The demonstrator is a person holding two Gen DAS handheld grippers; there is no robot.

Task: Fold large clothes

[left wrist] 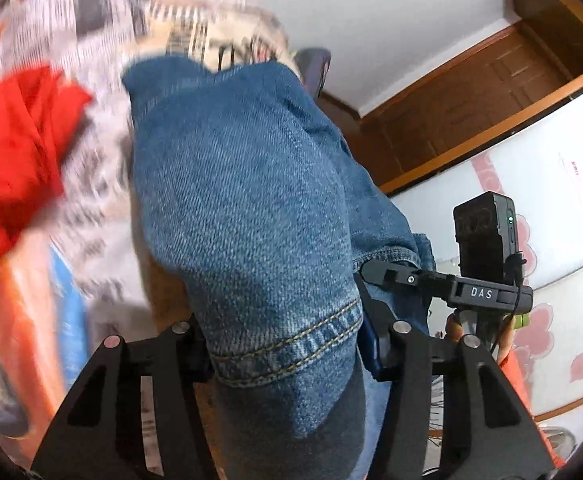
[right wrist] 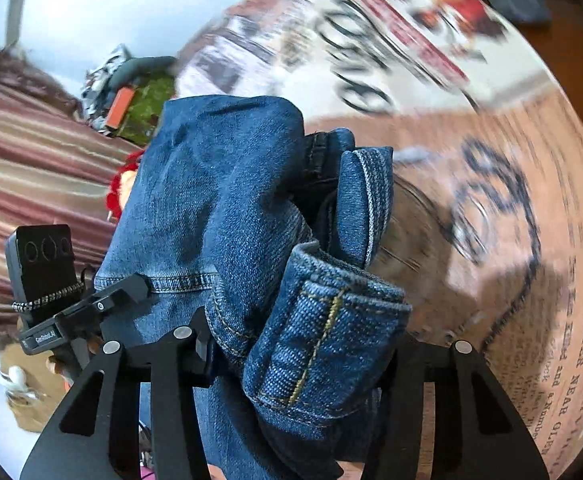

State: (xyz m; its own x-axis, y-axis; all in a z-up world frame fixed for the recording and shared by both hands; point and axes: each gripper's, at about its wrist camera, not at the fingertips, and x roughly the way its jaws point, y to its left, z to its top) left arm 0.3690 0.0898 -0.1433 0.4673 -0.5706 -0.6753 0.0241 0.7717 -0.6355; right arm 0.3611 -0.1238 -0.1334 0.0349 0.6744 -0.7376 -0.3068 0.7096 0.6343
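The left gripper (left wrist: 287, 344) jaws clamp the hemmed edge of the blue jeans (left wrist: 243, 200). A red cloth (left wrist: 15, 160) lies at nine o'clock.

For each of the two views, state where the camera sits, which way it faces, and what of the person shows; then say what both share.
Left wrist: sits on the left hand-held gripper, facing forward and down along its fingers, which clamp blue denim jeans; red cloth lies beyond; fingertips of the other hand show.
Right wrist: sits on the right hand-held gripper, facing forward and down onto bunched jeans over a printed bedsheet; fingertips show.
Shared: the jeans, and each view shows the other gripper.
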